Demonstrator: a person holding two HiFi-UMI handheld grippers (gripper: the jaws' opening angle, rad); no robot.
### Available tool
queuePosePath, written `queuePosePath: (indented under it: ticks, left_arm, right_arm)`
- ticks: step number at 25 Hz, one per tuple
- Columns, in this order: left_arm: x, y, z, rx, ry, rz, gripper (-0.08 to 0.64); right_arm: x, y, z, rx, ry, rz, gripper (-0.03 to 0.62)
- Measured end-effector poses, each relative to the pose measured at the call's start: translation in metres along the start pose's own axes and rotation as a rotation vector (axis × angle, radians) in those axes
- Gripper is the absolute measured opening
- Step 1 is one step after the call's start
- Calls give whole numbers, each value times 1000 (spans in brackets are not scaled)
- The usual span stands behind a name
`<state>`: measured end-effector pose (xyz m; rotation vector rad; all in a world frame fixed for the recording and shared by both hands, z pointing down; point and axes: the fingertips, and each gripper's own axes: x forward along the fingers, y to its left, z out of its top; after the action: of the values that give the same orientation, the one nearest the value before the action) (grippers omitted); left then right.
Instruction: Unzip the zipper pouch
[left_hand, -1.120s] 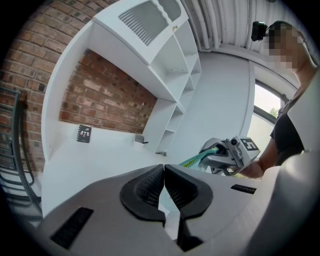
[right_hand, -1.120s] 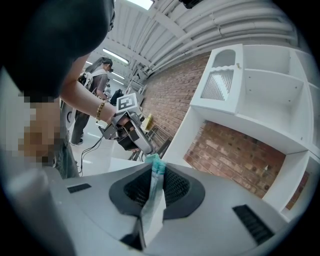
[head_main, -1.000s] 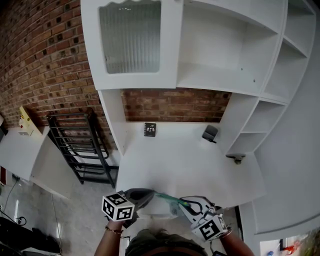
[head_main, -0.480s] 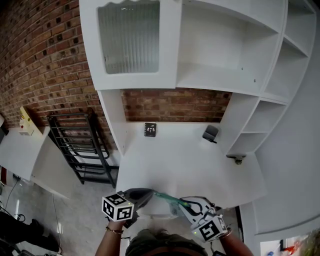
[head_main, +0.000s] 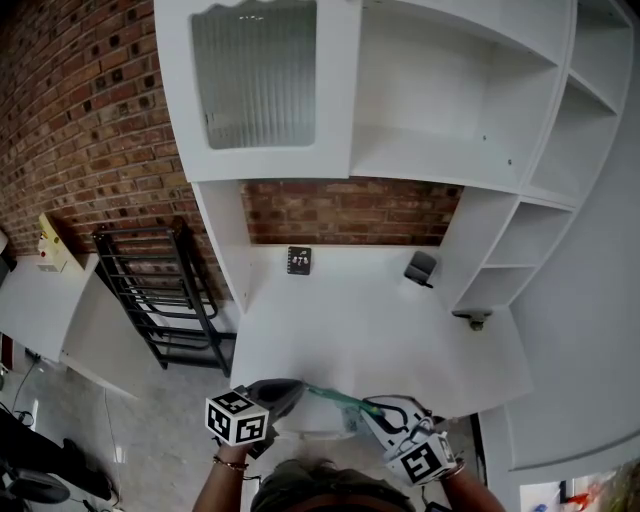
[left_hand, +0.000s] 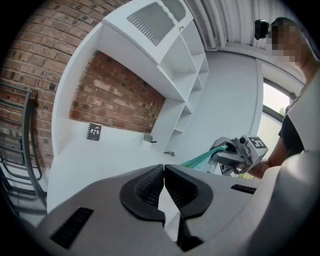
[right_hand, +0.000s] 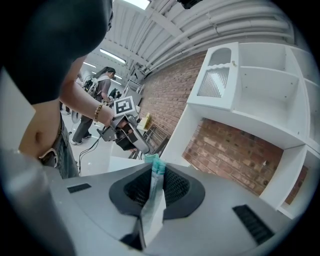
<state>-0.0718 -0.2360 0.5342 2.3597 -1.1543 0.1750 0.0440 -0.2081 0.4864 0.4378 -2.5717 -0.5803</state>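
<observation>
The zipper pouch (head_main: 322, 418) hangs clear and pale over the desk's near edge, between my two grippers. Its teal zipper (head_main: 335, 397) is stretched taut from one to the other. My left gripper (head_main: 300, 388) is shut on the zipper's left end; whether it holds the pull tab is hidden. In the left gripper view its jaws (left_hand: 164, 172) meet, and the zipper (left_hand: 202, 159) runs off to my right gripper (left_hand: 231, 152). My right gripper (head_main: 372, 408) is shut on the other end. In the right gripper view the pads (right_hand: 157, 172) pinch the teal edge, and the pouch (right_hand: 154, 212) hangs below.
The white desk (head_main: 380, 320) carries a black card (head_main: 299, 259) and a small dark object (head_main: 421, 266) near the brick back wall. White shelves (head_main: 450, 90) and a ribbed-glass cabinet door (head_main: 255, 75) rise above. A black rack (head_main: 160, 290) stands left. People (right_hand: 95, 100) stand beyond.
</observation>
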Motion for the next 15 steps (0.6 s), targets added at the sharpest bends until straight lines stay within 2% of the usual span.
queuePosePath:
  ticks: [5, 11, 15]
  left_arm:
    - [1, -2, 3, 5, -35, -1, 6]
    - [-1, 3, 2, 92, -59, 64, 6]
    - [-14, 10, 9, 49, -142, 82, 8]
  right_arm:
    - [0, -6, -2, 29, -8, -11, 29]
    - [7, -12, -6, 31, -13, -16, 29]
    - [13, -18, -12, 29, -1, -16, 29]
